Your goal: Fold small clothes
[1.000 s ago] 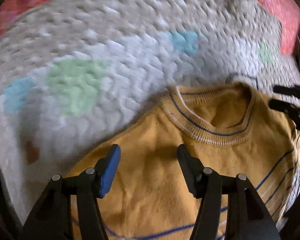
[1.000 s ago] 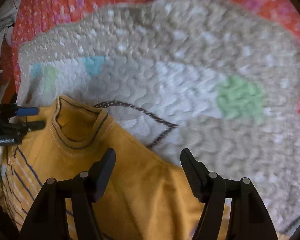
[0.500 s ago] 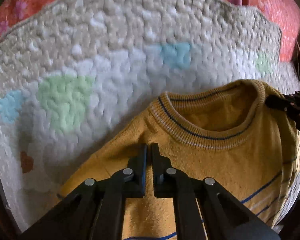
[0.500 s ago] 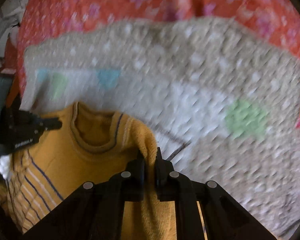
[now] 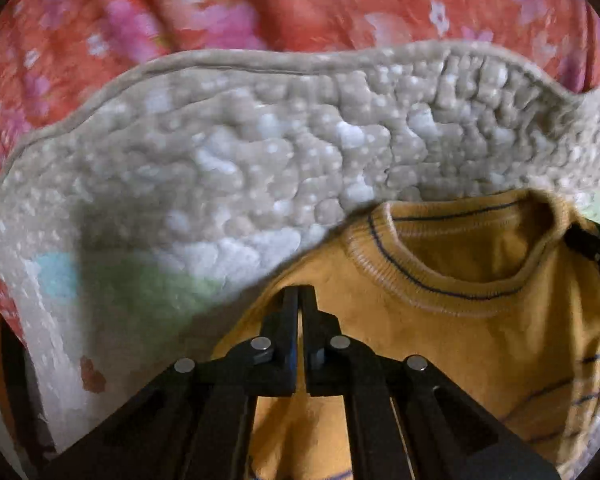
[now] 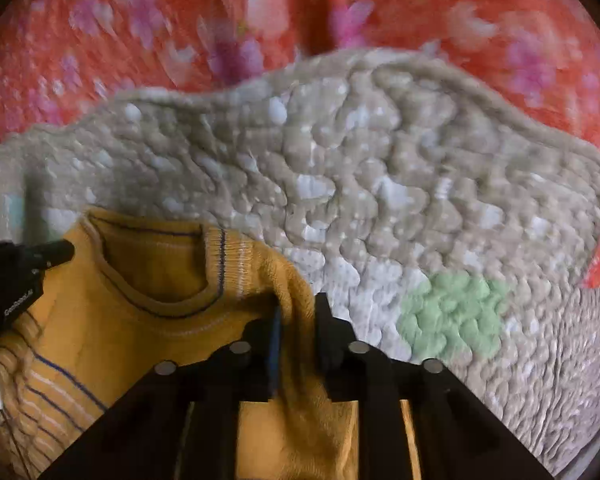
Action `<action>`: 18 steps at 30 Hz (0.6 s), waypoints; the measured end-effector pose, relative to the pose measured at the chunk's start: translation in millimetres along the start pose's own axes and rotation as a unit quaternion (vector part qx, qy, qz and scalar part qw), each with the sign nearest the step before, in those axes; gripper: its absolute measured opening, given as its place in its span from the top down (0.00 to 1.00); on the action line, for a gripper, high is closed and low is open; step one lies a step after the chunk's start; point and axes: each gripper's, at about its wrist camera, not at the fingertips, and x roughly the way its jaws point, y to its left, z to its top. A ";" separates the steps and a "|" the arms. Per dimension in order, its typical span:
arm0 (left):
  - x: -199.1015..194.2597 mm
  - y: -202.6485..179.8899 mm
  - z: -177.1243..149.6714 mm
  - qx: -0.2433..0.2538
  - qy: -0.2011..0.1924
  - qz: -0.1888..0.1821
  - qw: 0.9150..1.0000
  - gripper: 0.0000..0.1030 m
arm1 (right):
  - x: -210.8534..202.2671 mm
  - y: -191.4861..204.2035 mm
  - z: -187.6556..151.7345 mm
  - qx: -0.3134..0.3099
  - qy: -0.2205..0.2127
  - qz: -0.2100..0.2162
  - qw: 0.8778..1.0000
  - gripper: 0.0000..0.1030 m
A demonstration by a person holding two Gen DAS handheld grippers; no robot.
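A small mustard-yellow knit sweater (image 5: 440,332) with navy stripes and a ribbed collar is held up off a quilted mat. My left gripper (image 5: 300,296) is shut on the sweater's left shoulder. My right gripper (image 6: 298,308) is shut on the sweater (image 6: 132,320) at its right shoulder, with a fold of knit pinched between the fingers. The right gripper also shows at the right edge of the left wrist view (image 5: 592,248), and the left gripper at the left edge of the right wrist view (image 6: 24,264). The sweater's lower body hangs out of view.
A grey-and-white quilted mat (image 5: 240,152) with green (image 6: 452,316) and blue (image 5: 56,276) patches lies under the sweater. It rests on an orange-red floral bedspread (image 5: 220,4) that fills the far side (image 6: 180,20).
Both grippers went from open over the shoulders to shut on the sweater. They have since lifted it and carried it toward the mat's far edge.
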 end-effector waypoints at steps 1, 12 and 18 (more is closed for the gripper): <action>-10.9 5.2 -3.6 -0.003 -0.008 -0.003 1.000 0.93 | -14.1 -2.4 -4.0 0.013 -0.015 0.000 1.000 0.60; -160.4 92.9 -195.2 -0.112 -0.037 -0.086 0.989 0.50 | -160.1 -67.3 -203.7 0.126 -0.003 0.043 0.991 0.48; -147.7 90.8 -346.4 -0.218 0.056 -0.150 0.963 0.50 | -163.5 -64.8 -352.1 0.264 0.069 0.112 0.955 0.48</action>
